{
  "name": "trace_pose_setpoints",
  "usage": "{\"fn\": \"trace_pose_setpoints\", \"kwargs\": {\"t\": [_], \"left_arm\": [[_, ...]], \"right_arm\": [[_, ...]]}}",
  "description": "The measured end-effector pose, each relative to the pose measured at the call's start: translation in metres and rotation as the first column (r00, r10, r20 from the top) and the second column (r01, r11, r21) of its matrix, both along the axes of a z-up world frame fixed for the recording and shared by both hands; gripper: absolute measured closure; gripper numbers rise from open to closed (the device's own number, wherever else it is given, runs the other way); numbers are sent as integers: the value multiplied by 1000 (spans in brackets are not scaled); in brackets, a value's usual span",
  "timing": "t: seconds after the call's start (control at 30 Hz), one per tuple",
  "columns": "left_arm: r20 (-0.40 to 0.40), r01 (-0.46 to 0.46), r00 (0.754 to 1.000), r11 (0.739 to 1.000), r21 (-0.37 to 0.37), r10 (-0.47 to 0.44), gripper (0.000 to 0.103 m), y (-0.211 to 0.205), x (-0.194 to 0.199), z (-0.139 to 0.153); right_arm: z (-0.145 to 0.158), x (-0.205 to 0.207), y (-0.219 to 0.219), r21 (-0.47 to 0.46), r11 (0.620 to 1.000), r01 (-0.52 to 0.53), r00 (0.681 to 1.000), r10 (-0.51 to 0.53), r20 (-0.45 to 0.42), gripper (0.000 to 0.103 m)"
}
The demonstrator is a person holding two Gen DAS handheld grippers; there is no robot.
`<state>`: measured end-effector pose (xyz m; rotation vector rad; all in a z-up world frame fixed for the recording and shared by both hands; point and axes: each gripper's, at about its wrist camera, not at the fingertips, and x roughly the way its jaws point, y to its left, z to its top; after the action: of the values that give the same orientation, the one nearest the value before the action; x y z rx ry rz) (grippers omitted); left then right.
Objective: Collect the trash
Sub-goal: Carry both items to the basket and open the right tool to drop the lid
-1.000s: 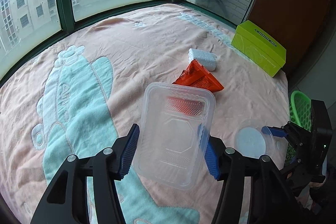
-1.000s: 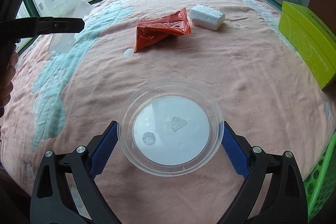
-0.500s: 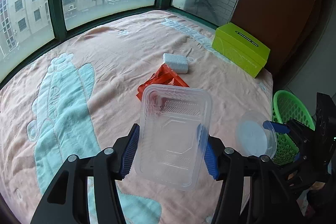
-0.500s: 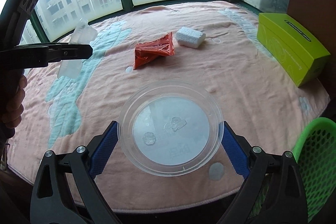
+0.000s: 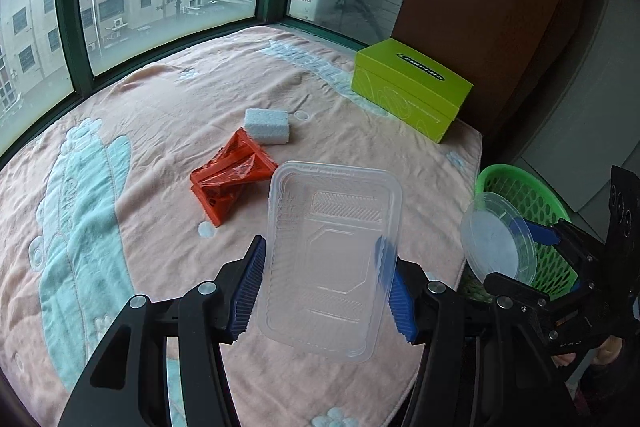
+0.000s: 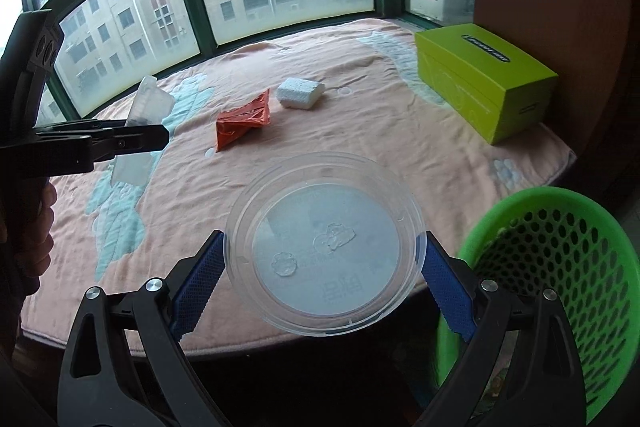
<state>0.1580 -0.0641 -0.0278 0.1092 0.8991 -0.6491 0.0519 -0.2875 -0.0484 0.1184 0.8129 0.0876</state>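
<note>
A round table is covered by a pink blanket (image 5: 168, 115) with pale blue figures, set before a curved bank of green-framed windows (image 6: 200, 27); beyond the glass, apartment blocks are seen. At the table's right edge a green perforated basket (image 6: 560, 267) is stood lower than the tabletop; no contents can be made out through its wall. Near the far right of the blanket a lime-green box (image 5: 412, 89) is placed, closed.

A clear rectangular tray (image 5: 332, 259) is clamped across its width by the left gripper (image 5: 324, 287); the blue pads are pressed against its long sides, and it is held above the blanket, tilted away from the camera. A clear round lid (image 6: 324, 247) is gripped at its rim by the right gripper (image 6: 324, 267); the pads are pressed on opposite edges; it is held over the table's near edge, just left of the basket. In the left wrist view this lid is seen in front of the basket's rim.

Still on the blanket, an orange crumpled wrapper (image 5: 230, 179) is laid near the middle; a white foam block (image 5: 267, 126) is placed just beyond it, nearly touching; a small pale disc (image 5: 205, 229) is seen beside the wrapper's near corner. Fingers of a hand (image 6: 38, 227) are glimpsed at the left edge of the right wrist view.
</note>
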Motion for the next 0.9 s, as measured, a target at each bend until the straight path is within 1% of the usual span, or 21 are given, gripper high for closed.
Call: {"fn": "trace_pose_setpoints", "kwargs": {"t": [0.2,0.37,0.63,0.9], "left_arm": [[0,46,999,999,-19,-46,49,-31,-12,6],[2,93,996,995,-22,-93,49,-61,-22,10],[7,167,986,985,-39,-167,49,-102,-40,16],[9,224,975,974,-45,-223,49,-137,-55,22]], "right_arm": [[5,-20,-38,4,995,96,995,-96,6,10],[8,-38,-75,2,983,185,983,-185,14,10],[9,-66,-128,4,948,319,948,-319,9,10],[5,-90,-164,32,914,405,914,-405,-1,10]]}}
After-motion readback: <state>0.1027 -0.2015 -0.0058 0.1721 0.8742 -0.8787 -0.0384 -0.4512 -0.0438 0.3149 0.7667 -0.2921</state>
